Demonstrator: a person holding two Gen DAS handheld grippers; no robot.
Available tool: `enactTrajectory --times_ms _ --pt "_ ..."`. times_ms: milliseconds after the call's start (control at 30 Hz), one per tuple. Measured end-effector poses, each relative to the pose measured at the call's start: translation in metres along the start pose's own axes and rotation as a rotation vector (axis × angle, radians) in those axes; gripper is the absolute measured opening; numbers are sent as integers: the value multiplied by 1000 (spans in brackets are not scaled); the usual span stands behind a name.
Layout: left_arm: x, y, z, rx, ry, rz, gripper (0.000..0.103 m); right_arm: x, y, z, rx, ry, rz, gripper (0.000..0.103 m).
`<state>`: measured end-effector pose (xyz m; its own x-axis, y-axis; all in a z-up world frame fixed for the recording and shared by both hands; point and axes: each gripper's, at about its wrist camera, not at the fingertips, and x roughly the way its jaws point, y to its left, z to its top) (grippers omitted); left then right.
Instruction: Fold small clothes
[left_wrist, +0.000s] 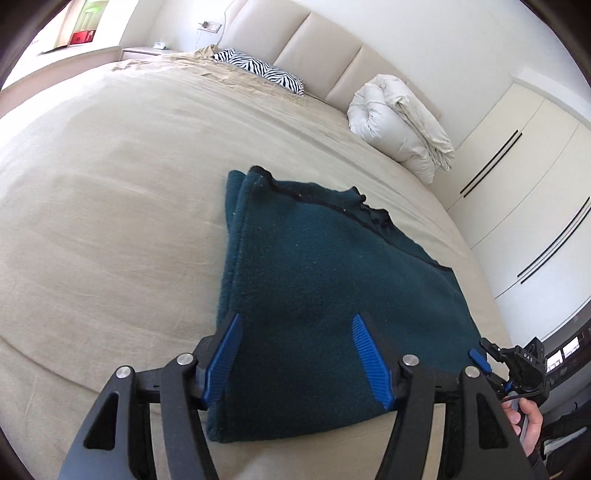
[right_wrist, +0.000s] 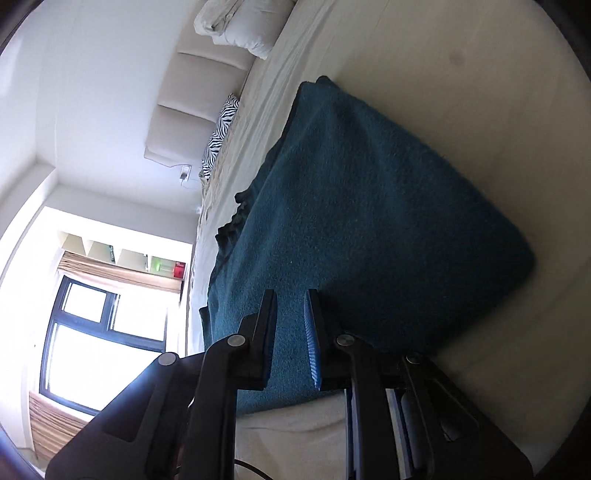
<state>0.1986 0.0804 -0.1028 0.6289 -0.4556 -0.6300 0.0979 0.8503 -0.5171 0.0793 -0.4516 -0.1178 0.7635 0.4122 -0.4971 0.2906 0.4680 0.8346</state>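
Note:
A dark teal fleece garment (left_wrist: 314, 266) with black trim lies folded flat on the beige bed (left_wrist: 110, 184). My left gripper (left_wrist: 295, 321) hovers over its near part, jaws wide open, blue pads apart and not pressing the cloth. In the right wrist view the same garment (right_wrist: 369, 203) fills the middle, on the bed (right_wrist: 480, 74). My right gripper (right_wrist: 291, 299) is over its near edge with a narrow gap between the fingers; cloth shows behind the gap, not pinched. The right gripper (left_wrist: 484, 354) also appears at the garment's right corner, held by a hand (left_wrist: 528, 417).
A rolled white duvet (left_wrist: 399, 125) and a zebra-print pillow (left_wrist: 258, 70) lie by the padded headboard (left_wrist: 314, 44). White wardrobe doors (left_wrist: 517, 184) stand to the right of the bed. A window (right_wrist: 103, 332) is at the room's far side.

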Motion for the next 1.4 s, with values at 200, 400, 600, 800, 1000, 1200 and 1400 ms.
enactTrajectory --times_ms 200,400,600,800,1000,1200,1400 --pt "4 51 10 -169 87 -40 85 -9 47 -16 -105 15 43 62" --pt "19 53 13 -273 175 -213 85 49 111 -42 -183 163 128 61" --pt "40 44 16 -304 294 -279 85 86 145 -55 -206 275 177 61" --pt "49 47 18 -363 369 -310 78 121 174 -60 -211 374 195 61" --pt "57 55 16 -398 428 -322 50 185 204 -71 -236 510 181 61" --pt "63 69 9 -443 410 -357 15 235 211 -93 -264 632 104 61" --pt "58 73 7 -451 371 -379 14 271 181 -93 -241 659 58 57"
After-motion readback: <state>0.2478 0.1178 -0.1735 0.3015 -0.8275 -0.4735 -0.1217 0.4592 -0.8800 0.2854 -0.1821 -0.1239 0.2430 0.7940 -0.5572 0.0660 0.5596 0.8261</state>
